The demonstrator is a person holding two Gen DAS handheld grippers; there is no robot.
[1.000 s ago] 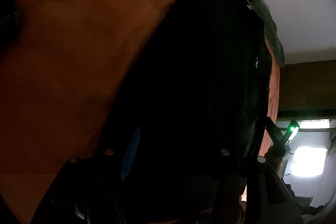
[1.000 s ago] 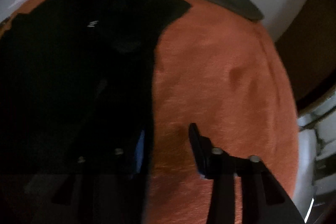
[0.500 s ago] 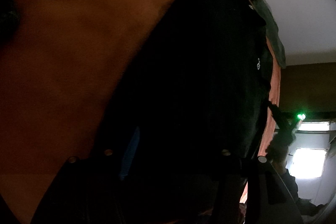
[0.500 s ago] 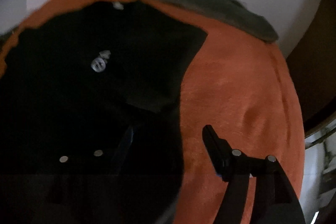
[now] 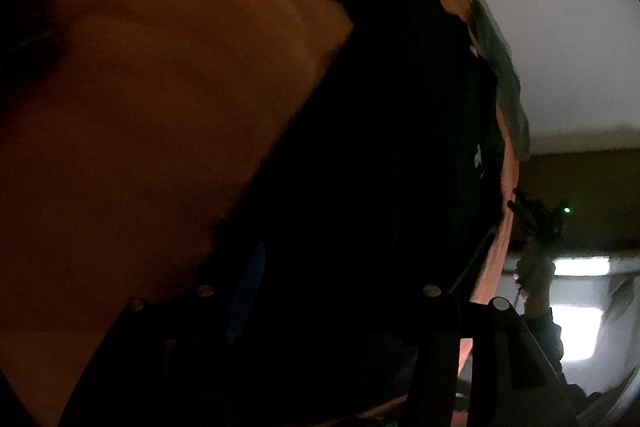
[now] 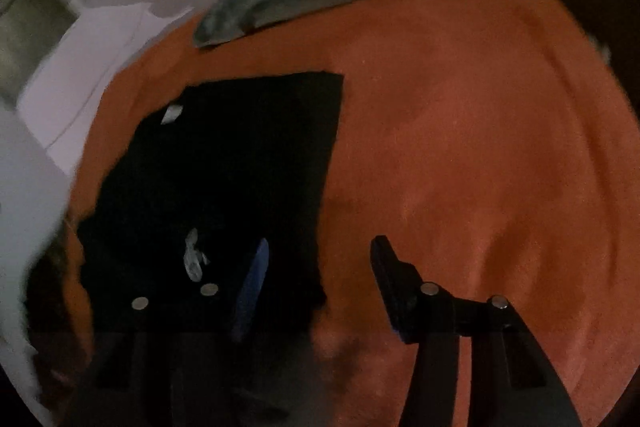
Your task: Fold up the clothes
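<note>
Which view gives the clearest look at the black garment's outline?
The right wrist view: the black garment lies whole on the orange blanket, straight right edge and pale label visible. The left wrist view shows it only as a dark, close mass, its lower part merging with the tongs.

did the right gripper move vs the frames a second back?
Yes. The right gripper pulled up and away: the black garment now looks smaller, with more orange blanket exposed. Jaws open, empty, having just closed slightly.

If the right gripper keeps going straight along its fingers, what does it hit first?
Probably the orange blanket, just beside the right edge of the black garment. The right gripper is open with nothing between its fingers; depth is hard to judge.
</note>
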